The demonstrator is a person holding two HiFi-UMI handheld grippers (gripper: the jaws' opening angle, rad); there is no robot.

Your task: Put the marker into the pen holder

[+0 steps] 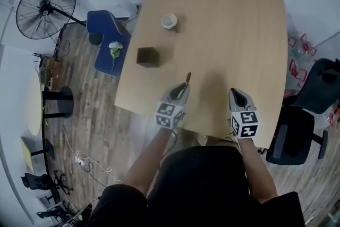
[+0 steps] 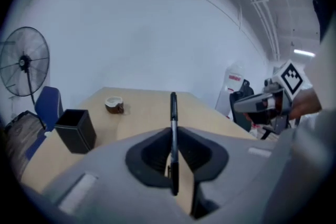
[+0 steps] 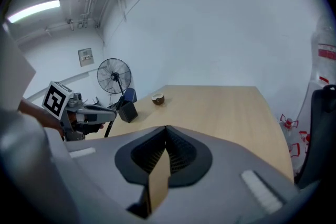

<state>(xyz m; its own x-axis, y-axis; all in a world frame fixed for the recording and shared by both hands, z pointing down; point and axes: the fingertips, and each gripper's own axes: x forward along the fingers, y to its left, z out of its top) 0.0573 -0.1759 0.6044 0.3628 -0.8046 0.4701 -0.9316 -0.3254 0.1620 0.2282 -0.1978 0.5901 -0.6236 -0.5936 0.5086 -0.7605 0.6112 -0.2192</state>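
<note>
While the left gripper point(image 1: 180, 92) is clamping the black marker point(image 2: 173, 128) between its jaws, the right gripper point(image 1: 238, 97) is hovering empty to its right.

In the left gripper view the marker is standing upright between the jaws, pinched at its lower half, its top rising above them. The head view is showing its tip point(image 1: 187, 80) pointing forward past the left gripper over the wooden table point(image 1: 239, 34). The black square pen holder point(image 1: 147, 56) is sitting on the table ahead of the left gripper and to its left, apart from the marker. A small white-lined cup point(image 1: 169, 21) is standing farther ahead, beyond the holder. The right gripper's jaws are resting together with nothing between them, only a sliver of table showing through.
</note>
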